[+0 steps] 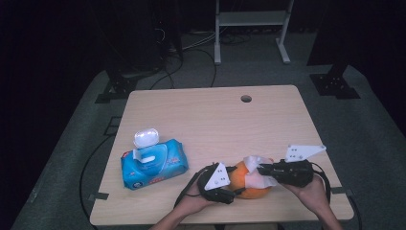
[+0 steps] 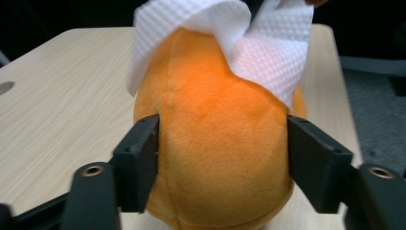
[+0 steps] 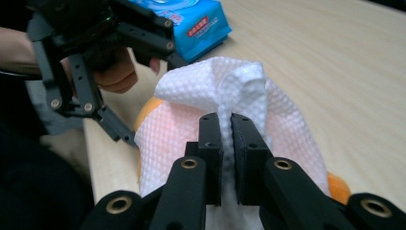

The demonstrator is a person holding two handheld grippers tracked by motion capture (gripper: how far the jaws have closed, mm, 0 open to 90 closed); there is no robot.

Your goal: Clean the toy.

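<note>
No text could be read anywhere. The blue wipes pack [image 1: 153, 165] carried printing, perhaps a brand label, but it was too small and blurred to make out.

We worked at a light wood table [image 1: 191, 110] with a round hole [image 1: 246, 98] near its far edge. Grey carpet [image 1: 373, 139] lay under it. A white frame [image 1: 251, 19] stood behind. Cables [image 1: 201, 45] trailed across the floor. The room beyond was dark.
</note>
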